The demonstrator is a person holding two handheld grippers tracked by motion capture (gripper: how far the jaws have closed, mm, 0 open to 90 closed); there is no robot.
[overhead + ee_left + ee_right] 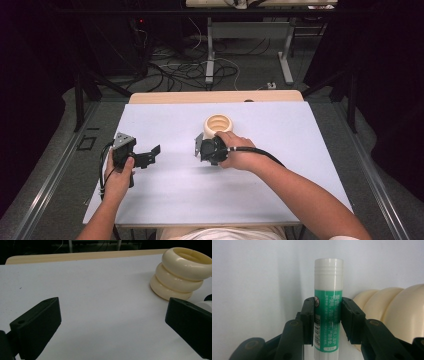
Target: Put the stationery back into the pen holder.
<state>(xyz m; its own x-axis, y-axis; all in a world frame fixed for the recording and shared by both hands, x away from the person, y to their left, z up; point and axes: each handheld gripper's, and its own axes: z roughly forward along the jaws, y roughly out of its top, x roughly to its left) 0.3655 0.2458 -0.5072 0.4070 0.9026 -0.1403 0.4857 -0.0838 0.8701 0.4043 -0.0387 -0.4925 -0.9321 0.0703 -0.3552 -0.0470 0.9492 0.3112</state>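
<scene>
A green glue stick (328,315) with a white cap is clamped between the black jaws of my right gripper (327,320), which is shut on it. In the high view that right gripper (209,148) sits just in front of a cream ribbed cup (218,125) made of stacked rings; the glue stick itself is hidden there by the hand. The cup (392,312) bulges at the right of the right gripper view and stands at the upper right of the left gripper view (181,272). My left gripper (150,156) rests at the table's left, its jaws wide apart and empty (110,325).
The white tabletop (280,150) has a wooden strip (215,96) along its far edge. Beyond it are table legs and tangled cables (190,65) on the floor. Dark curtains flank both sides.
</scene>
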